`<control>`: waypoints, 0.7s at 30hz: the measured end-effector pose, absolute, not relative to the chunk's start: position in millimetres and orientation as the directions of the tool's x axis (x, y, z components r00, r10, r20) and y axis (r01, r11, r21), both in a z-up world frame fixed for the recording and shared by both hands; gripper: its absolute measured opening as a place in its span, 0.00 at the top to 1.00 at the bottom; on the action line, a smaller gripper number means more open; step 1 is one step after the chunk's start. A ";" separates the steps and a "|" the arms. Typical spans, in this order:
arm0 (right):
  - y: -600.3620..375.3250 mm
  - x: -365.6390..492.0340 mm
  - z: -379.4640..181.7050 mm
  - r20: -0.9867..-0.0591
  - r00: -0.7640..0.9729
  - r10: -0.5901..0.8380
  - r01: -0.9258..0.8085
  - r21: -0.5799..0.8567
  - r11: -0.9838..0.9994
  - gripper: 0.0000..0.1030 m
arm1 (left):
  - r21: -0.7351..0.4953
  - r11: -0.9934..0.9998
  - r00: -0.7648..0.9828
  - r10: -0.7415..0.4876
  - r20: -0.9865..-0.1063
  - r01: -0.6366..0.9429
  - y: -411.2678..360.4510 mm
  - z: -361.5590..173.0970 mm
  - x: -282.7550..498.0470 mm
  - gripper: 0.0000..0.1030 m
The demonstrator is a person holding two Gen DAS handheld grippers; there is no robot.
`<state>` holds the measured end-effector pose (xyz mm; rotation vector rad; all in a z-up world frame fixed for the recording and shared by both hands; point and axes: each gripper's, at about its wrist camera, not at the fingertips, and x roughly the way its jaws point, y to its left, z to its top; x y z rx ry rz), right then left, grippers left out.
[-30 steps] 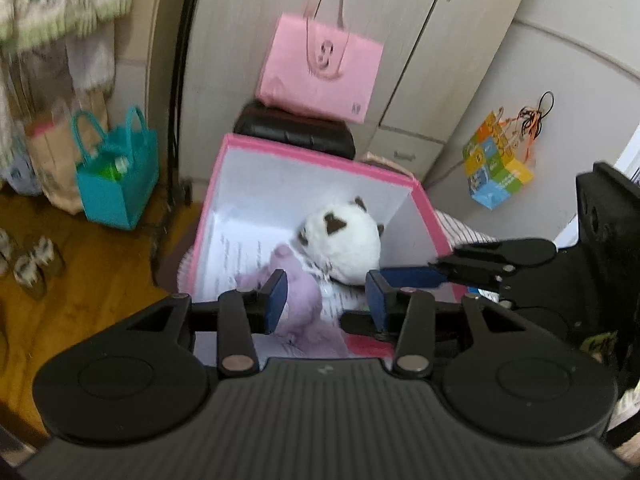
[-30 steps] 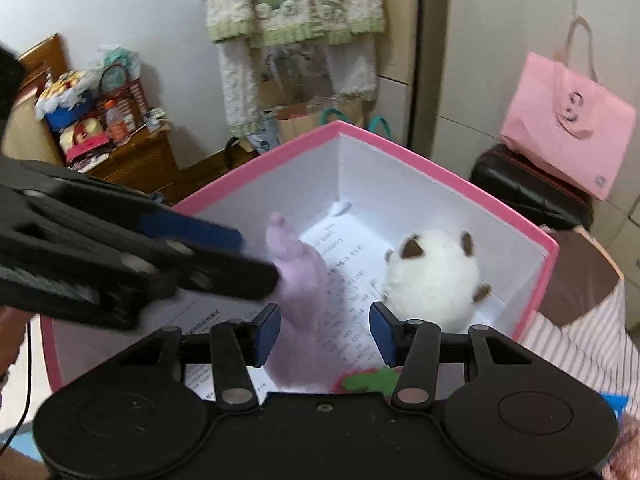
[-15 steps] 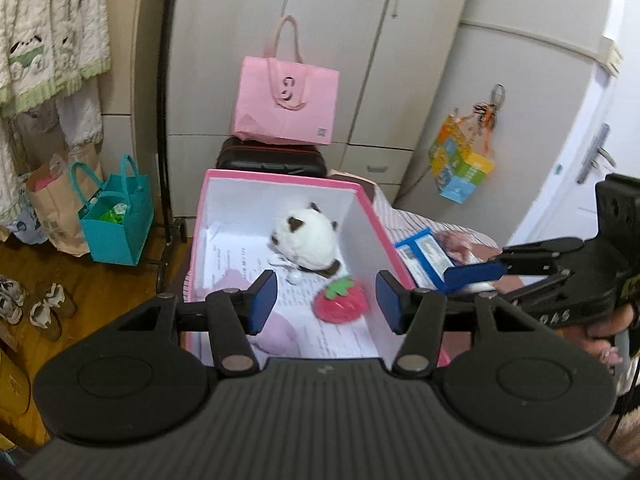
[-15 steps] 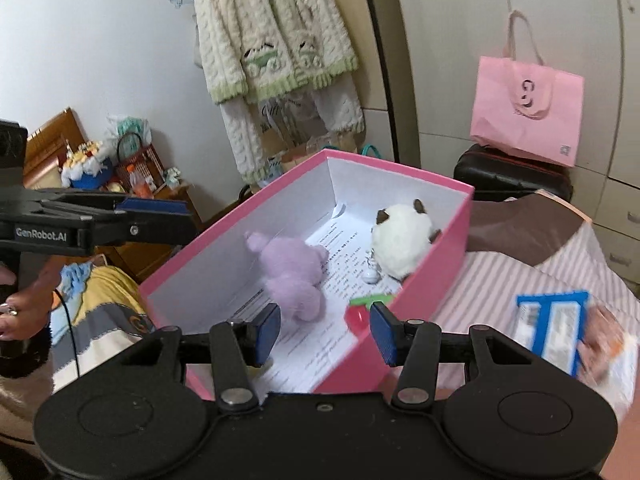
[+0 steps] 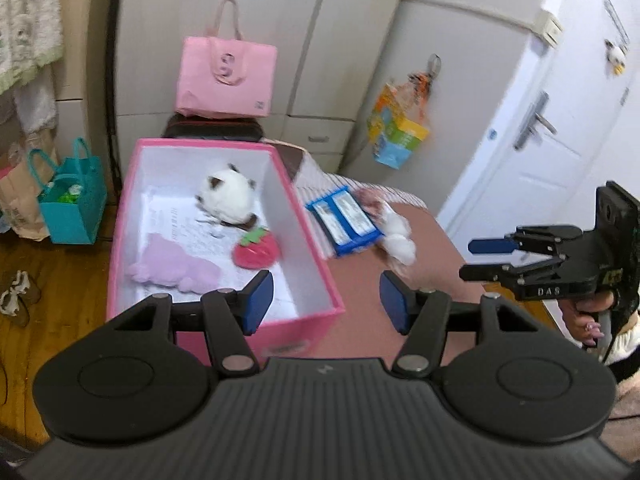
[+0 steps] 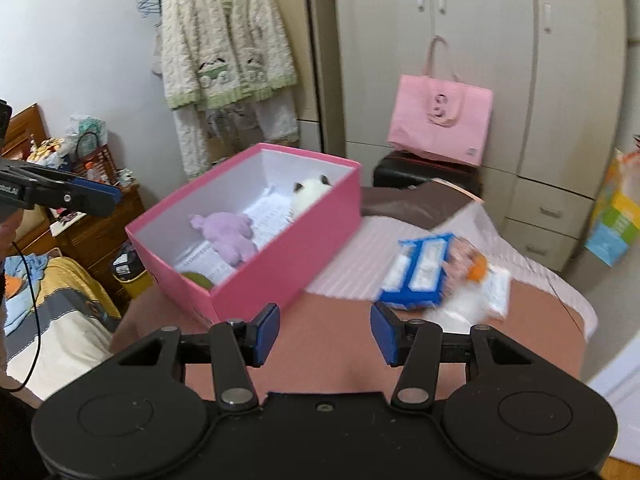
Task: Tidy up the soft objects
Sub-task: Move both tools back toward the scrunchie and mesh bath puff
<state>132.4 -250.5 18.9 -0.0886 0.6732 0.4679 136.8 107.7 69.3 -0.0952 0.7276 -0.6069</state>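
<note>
A pink box [image 5: 316, 264] [image 6: 280, 264] stands on the bed. Inside lie a white plush with brown ears [image 5: 228, 196] [image 6: 310, 194], a purple plush [image 5: 172, 262] [image 6: 228, 234] and a red strawberry plush [image 5: 256, 250]. A white fluffy toy [image 5: 396, 236] [image 6: 464, 308] lies outside the box beside a blue packet [image 5: 344, 220] [image 6: 420, 272]. My left gripper [image 5: 326, 304] is open and empty above the box's near right corner. My right gripper [image 6: 324, 334] is open and empty over the brown bedcover; it also shows in the left wrist view [image 5: 480, 258].
A pink bag [image 5: 226, 80] [image 6: 440, 120] sits on a black case by the wardrobe. A teal bag [image 5: 72, 204] stands on the wooden floor at left. A colourful bag [image 5: 400, 132] hangs by the door. A cardigan [image 6: 224, 48] hangs on the wall.
Both grippers have pulled back and up out of the box and shifted right. The box now looks smaller, and the blue packet and white fluffy toy have come into view.
</note>
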 end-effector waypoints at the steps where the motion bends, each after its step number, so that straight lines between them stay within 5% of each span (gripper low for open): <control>1: -256.6 127.6 17.8 -0.617 0.687 0.383 -0.436 0.071 0.897 0.46 | -0.282 0.820 0.573 -0.555 -0.603 0.499 99.8 68.6 134.3 0.44; 21: -322.2 116.1 -26.3 -0.600 0.716 0.356 -0.434 0.017 0.901 0.38 | -0.267 0.748 0.450 -0.601 -0.660 0.607 -45.0 30.0 143.6 0.46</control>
